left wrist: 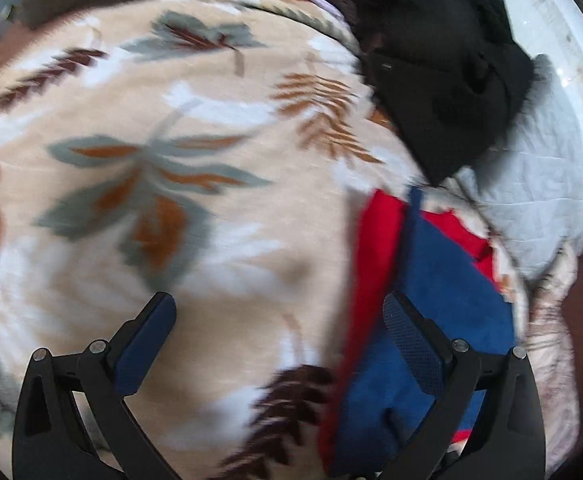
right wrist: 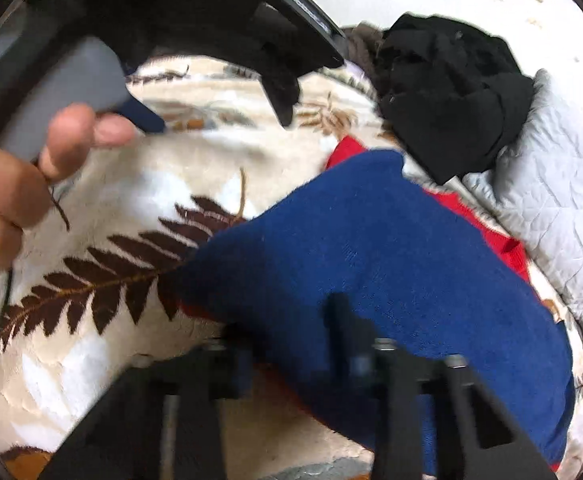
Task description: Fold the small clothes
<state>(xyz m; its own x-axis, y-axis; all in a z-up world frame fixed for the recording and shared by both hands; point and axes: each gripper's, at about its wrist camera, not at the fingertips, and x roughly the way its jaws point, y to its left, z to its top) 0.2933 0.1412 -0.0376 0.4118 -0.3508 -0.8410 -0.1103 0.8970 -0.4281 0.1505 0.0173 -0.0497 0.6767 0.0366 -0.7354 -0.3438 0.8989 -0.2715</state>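
- Two hand-held grippers are in my views, both over a bed spread with a cream blanket [left wrist: 219, 216] printed with leaves and ferns.
- My left hand-held gripper [left wrist: 279, 322] stands wide apart, its blue-padded fingers [left wrist: 147, 344] empty, with only blanket showing in the gap between them.
- From the left wrist view, the small blue-and-red garment [left wrist: 431, 280] lies flat on the blanket, and the right-side finger of this hand-held gripper overlaps its blue cloth in the picture; I cannot tell whether it touches.
- My right hand-held gripper [right wrist: 291, 344] has its fingers drawn close together at the near edge of the garment [right wrist: 371, 248]; the picture is blurred there, so I think they pinch the blue cloth but cannot be sure.
- In the right wrist view the blue layer lies over a red layer that peeks out at the far side and along the near left edge.
- A brown fern print [right wrist: 103, 276] on the blanket sits just beside the garment's left corner.
- A hand [right wrist: 19, 184] holding the left tool's grey handle fills the upper left of the right wrist view.
- A heap of black clothing [right wrist: 447, 92] lies beyond the garment, resting partly on a pale quilted pillow [right wrist: 551, 200].
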